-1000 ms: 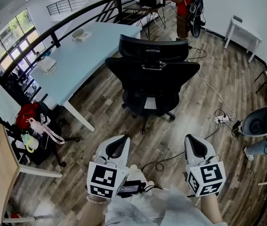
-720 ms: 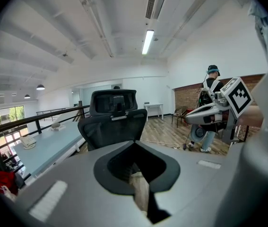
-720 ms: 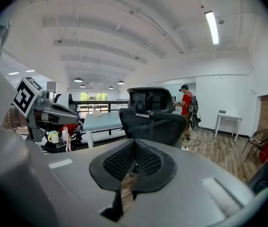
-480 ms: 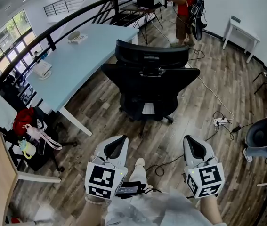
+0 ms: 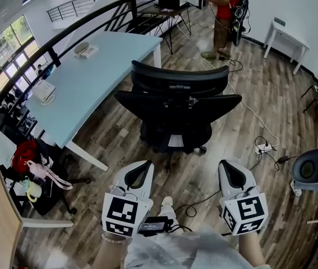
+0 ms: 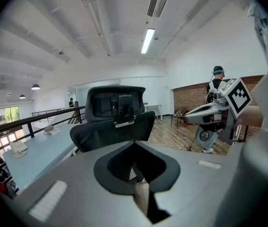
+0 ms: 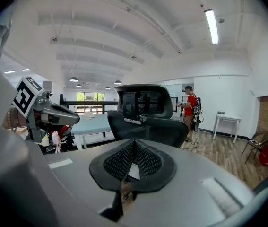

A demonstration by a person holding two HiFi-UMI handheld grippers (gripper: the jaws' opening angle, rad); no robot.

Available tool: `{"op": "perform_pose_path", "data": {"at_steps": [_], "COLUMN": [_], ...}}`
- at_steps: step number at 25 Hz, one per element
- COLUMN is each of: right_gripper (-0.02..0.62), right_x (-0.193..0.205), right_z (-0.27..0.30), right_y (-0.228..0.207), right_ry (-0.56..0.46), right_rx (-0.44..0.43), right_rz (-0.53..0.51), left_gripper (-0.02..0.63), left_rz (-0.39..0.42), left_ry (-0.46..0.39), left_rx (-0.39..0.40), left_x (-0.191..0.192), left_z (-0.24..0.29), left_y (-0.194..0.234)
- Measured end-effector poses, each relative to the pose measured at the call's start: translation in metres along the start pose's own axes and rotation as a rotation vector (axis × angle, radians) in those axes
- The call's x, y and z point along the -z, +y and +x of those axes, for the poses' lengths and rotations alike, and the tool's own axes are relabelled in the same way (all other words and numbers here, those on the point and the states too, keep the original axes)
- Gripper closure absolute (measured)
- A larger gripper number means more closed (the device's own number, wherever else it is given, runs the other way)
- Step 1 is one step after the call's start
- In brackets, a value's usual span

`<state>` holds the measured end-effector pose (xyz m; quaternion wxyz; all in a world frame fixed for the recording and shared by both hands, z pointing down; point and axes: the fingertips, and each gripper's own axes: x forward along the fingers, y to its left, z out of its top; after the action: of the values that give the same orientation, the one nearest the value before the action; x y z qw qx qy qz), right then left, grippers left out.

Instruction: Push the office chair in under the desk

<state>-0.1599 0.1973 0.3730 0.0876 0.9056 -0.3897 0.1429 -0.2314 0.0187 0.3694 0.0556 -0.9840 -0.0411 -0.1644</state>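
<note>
Item 1, office chair [image 5: 175, 108]: black, mesh back with headrest, standing out on the wood-plank floor [image 5: 243, 94] just beside the near right edge of the desk [image 5: 91, 74], not tucked under it; backrest faces the person holding the tools, seat turned away. Item 2, desk: pale blue top on white legs, running along a black railing [image 5: 63, 33], carrying 2 small white objects, one near the far end [image 5: 86, 50], one by the rail [image 5: 44, 92]. Item 3, left gripper [image 5: 141, 168]: held low, well short of the chair, jaws clenched tip to tip with nothing between them, aimed at the chair back [image 6: 115, 122]. Item 4, right gripper [image 5: 229, 168]: level with the left, likewise pinched together and empty, also facing the chair [image 7: 145, 115]. Surroundings: a white cable [image 5: 248, 108] trailing across the floor to a power strip [image 5: 265, 145]; a person in a red top [image 5: 226, 13] at the far end; a small white table [image 5: 287, 33] against the wall; a red bag [image 5: 25, 150] below the desk's left end.
</note>
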Motion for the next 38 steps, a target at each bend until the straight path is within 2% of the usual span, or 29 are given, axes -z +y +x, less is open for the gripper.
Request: {"op": "perform_pose_path", "data": {"at_steps": [21, 30, 38], "right_gripper": [0.588, 0.588, 0.588], "right_x": [-0.040, -0.051, -0.057], "right_z": [0.102, 0.124, 0.131], "right_y": [-0.033, -0.032, -0.038], "right_ry": [0.021, 0.021, 0.015], "right_rx": [0.076, 0.103, 0.121], "right_rz": [0.010, 0.009, 0.001], "left_gripper": [0.603, 0.603, 0.603], "left_rz": [0.033, 0.039, 0.033], "left_ry": [-0.014, -0.029, -0.041], "left_rx": [0.081, 0.108, 0.091], "left_x": [-0.031, -0.035, -0.037], "left_z": [0.100, 0.117, 0.121], "left_y": [0.076, 0.095, 0.110]}}
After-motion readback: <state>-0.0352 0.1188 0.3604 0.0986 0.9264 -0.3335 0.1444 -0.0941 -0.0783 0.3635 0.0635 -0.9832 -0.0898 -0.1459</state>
